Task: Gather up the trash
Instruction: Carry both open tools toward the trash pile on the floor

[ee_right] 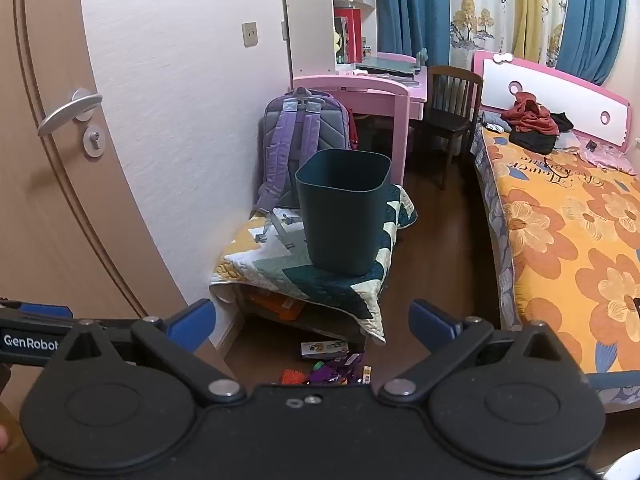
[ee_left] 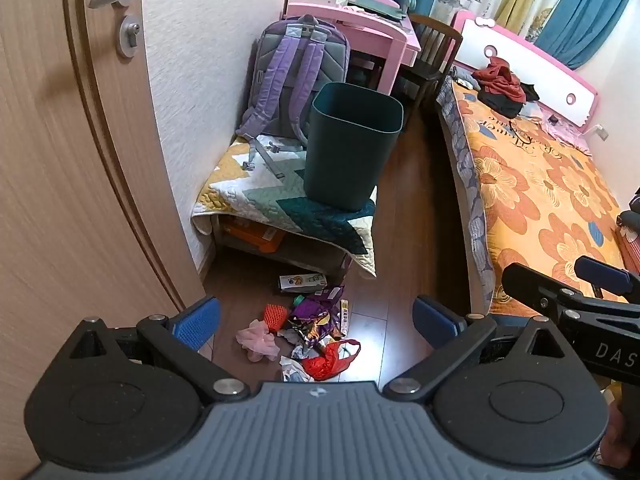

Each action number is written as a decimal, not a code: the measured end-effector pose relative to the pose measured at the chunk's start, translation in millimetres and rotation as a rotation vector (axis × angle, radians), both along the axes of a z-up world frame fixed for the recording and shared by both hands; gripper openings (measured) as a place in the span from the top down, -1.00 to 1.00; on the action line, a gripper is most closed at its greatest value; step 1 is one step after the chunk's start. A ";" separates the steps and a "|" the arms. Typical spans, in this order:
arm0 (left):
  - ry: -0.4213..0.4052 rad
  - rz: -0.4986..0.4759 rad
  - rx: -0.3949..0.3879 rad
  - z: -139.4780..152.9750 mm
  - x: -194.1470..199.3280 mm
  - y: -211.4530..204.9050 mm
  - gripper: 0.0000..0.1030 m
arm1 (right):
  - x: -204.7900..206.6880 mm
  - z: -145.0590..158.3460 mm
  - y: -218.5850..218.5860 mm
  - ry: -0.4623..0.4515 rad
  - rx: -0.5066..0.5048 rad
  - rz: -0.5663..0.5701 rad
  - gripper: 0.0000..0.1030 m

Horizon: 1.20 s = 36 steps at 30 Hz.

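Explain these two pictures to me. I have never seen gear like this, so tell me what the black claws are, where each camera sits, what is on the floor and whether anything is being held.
There is no robot arm here: a person holds a two-finger gripper in each hand, and each carries a wide-angle camera looking forward along its fingers. One picture comes from the left gripper, the other from the right gripper. Both are open and hold nothing. On the wooden floor lies a pile of trash: wrappers, a red plastic bag, a small box. The dark green bin stands upright on a quilt-covered bench, beside a purple backpack. A bed is on the right.
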<state>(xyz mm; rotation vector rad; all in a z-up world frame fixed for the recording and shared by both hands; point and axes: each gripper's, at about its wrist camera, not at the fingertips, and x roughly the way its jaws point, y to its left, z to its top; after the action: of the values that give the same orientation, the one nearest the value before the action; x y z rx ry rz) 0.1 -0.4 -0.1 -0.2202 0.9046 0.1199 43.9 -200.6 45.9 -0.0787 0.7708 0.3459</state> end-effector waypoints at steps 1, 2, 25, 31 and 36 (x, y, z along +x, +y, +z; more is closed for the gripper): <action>0.000 0.001 -0.002 0.0 0.0 0.1 -1.00 | 0.0 -0.8 -1.1 0.013 0.023 0.000 -1.00; 0.000 0.002 -0.001 0.1 0.0 0.1 -1.00 | -0.4 -1.1 -1.3 0.011 0.022 0.001 -1.00; -0.016 0.033 -0.004 6.9 -11.8 12.2 -1.00 | -5.0 2.9 14.1 -0.002 0.025 0.027 -1.00; -0.028 0.043 -0.005 8.8 -17.8 8.4 -1.00 | -7.2 4.0 11.6 -0.007 0.035 0.029 -1.00; -0.026 0.040 0.001 9.4 -18.8 6.0 -1.00 | -9.6 6.8 14.4 -0.024 0.032 0.044 -1.00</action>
<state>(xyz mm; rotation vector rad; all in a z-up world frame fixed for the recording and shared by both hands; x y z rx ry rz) -18.7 5.6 9.3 -0.2383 0.8741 0.1538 34.2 -186.2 52.7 -0.0696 0.7404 0.3986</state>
